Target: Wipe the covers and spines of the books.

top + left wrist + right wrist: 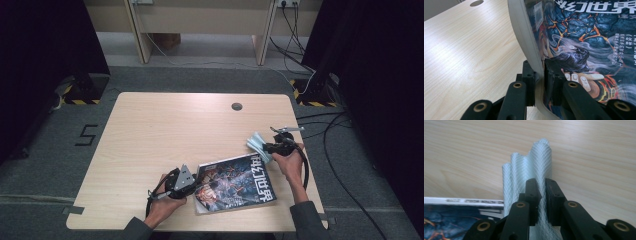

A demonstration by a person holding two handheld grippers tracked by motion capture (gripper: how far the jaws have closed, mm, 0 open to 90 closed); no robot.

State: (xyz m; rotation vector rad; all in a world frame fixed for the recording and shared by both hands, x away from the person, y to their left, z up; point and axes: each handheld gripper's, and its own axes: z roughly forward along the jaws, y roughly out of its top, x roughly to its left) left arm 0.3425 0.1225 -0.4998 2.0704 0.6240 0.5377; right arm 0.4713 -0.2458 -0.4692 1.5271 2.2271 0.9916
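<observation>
Light wooden table (150,145), rounded corners, a small round grommet hole (237,106) near its far edge.

My left gripper (539,72) sits at the near edge of the table, at the left side of a glossy softcover magazine with a dark cover of blue rock, orange lava cracks and white characters (234,183). My two black jaws are pinched onto that magazine's edge: one pad under the page block, the other pressing on the cover beside a black raven. From the left gripper view the magazine (579,45) bows upward from the grip, the pale page edges curving in an arc above the table. In the high view the left gripper (187,184) lies low with its grey three-cornered plate on top, touching the magazine's left edge.

My right gripper (543,195) is clamped on a folded piece of pale blue-white mesh fabric with a diamond weave (529,167). The fabric stands up between the jaws in soft pleats, its top rising past the pads. In the high view the right gripper (267,148) holds the mesh fabric (259,144) just beyond the magazine's far right corner, above the tabletop. From the right gripper view the magazine's corner (461,217) lies just beside the fabric, at lower left.
</observation>
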